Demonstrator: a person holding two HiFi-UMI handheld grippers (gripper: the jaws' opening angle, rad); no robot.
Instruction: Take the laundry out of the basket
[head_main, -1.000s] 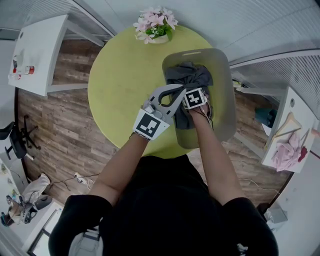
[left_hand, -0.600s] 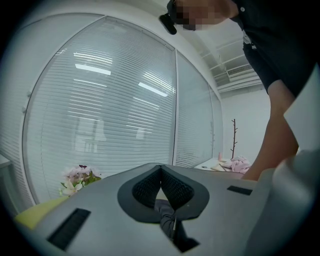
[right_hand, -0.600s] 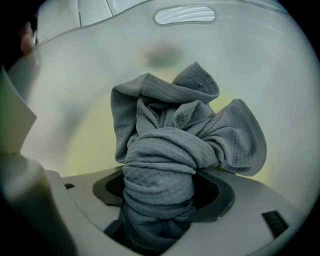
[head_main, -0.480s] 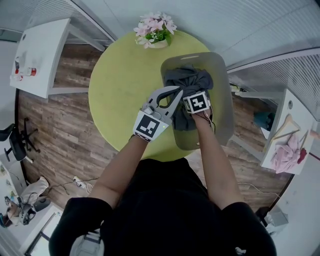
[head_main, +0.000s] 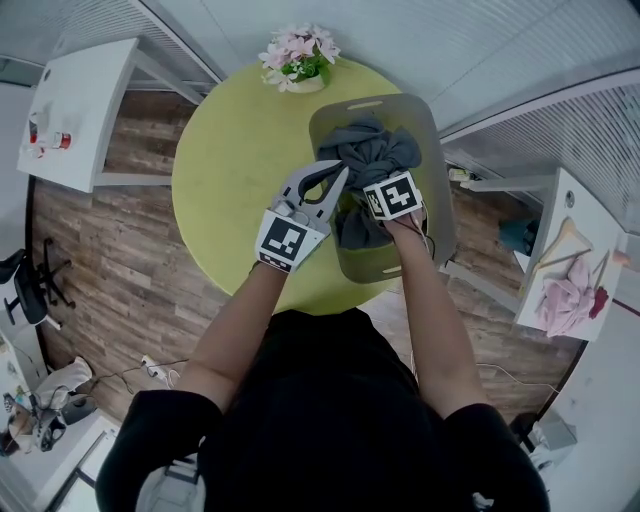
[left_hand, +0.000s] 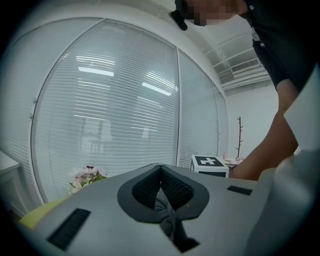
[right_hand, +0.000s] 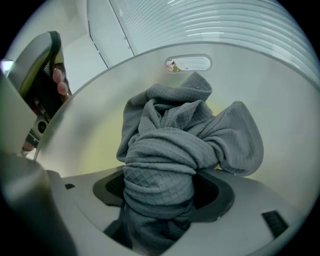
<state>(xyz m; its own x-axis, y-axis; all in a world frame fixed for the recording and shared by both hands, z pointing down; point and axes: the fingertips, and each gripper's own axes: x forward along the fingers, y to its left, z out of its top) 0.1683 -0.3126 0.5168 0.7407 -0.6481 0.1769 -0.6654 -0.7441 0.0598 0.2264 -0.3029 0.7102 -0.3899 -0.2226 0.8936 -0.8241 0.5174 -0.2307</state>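
Now, right tool (right_hand: 161, 197) jaws just closing, pinching grey laundry (right_hand: 192, 132) in basket (right_hand: 282, 100), left tool (left_hand: 161, 170) pressed together.

Right hand-held gripper (head_main: 382, 203) points steeply down into the basket (head_main: 441, 200). Its jaws have just been closing and now clamp a thick bunch of laundry (head_main: 372, 152). Left hand-held gripper (head_main: 343, 176) lies near level at the basket's left rim, jaws together on a thin dark fold. Both forearms reach toward the basket.

Bright, even daylight through the window blinds (left_hand: 100, 100); soft shadows, strong fisheye bending and dark corners.
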